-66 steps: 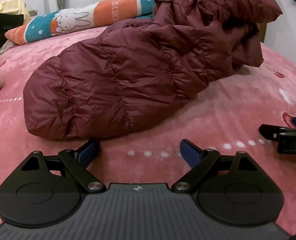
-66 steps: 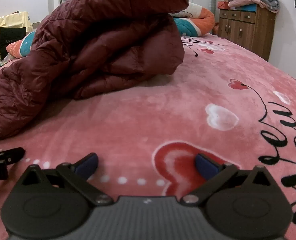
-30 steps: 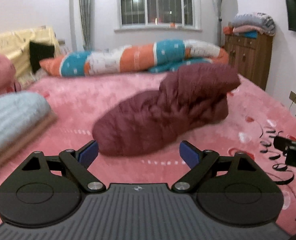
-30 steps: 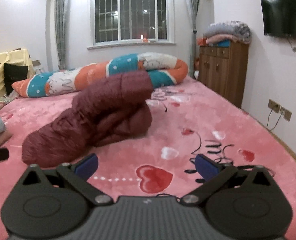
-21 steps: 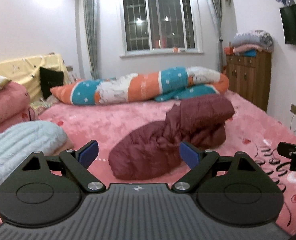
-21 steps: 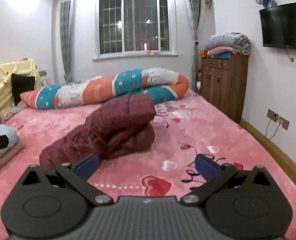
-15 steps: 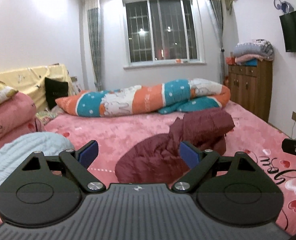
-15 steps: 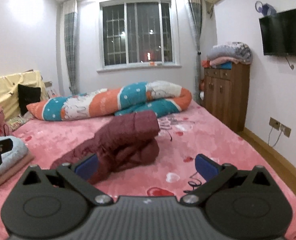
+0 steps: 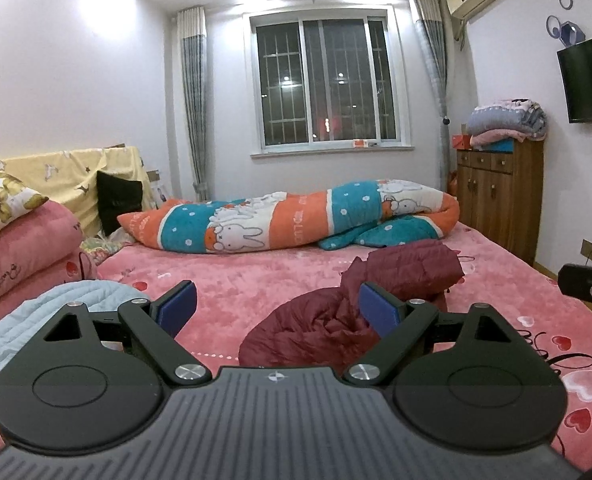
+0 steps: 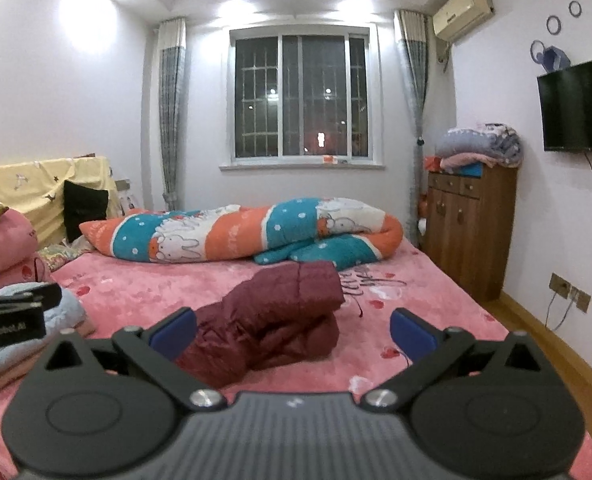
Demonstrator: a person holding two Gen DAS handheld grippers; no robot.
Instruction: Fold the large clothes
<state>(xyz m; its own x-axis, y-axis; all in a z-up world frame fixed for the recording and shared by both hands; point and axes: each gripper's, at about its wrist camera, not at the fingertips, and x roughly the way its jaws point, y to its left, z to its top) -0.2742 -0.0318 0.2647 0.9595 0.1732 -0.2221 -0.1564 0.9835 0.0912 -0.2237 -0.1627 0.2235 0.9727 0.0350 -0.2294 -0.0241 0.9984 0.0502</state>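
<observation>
A dark red puffer jacket lies folded in a bundle on the pink bed; it also shows in the right wrist view. My left gripper is open and empty, held well back from the jacket and above the bed's near edge. My right gripper is open and empty, also far back from the jacket. The right gripper's tip shows at the right edge of the left wrist view. The left gripper's tip shows at the left edge of the right wrist view.
A light blue folded garment lies at the bed's left. A rolled orange, teal and white quilt lies along the far side. Pink bedding is stacked at left. A wooden cabinet stands at right.
Both grippers have pulled far back and up from the jacket, which was close before. The whole room now shows. Both stay open and empty.
</observation>
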